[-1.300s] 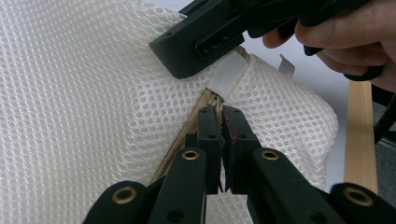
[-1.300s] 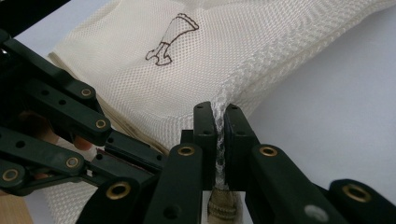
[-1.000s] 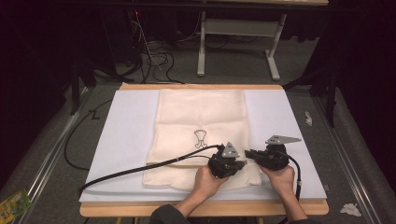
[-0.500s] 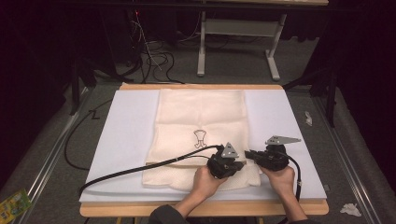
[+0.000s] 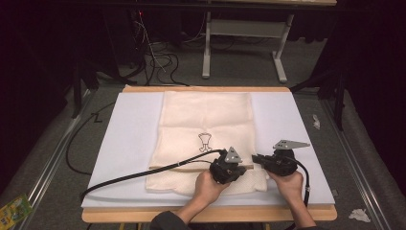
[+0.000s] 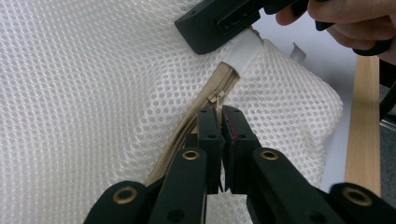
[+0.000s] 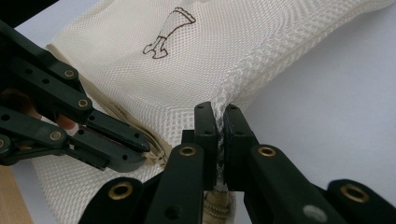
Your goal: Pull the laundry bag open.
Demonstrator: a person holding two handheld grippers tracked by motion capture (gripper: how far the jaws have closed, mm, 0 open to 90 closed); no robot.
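A cream mesh bag (image 5: 206,115) with a small printed figure (image 5: 205,141) lies flat on the white board (image 5: 129,134). A tan zipper (image 6: 196,116) runs across the bag near its front end. My left gripper (image 6: 219,114) is shut on the zipper pull (image 6: 217,96), at the zipper's right end in the high view (image 5: 242,167). My right gripper (image 7: 217,116) is shut on the bag's mesh edge (image 7: 224,93), just right of the left gripper (image 7: 140,156), and sits at the bag's right side (image 5: 255,158). In the left gripper view its black jaws press a white fabric tab (image 6: 240,51).
The board rests on a wooden table (image 5: 210,89). The left gripper's black cable (image 5: 143,175) trails left across the board. On the floor lie crumpled paper (image 5: 359,214), a green packet (image 5: 14,208) and cables (image 5: 158,62). A white table frame (image 5: 206,43) stands behind.
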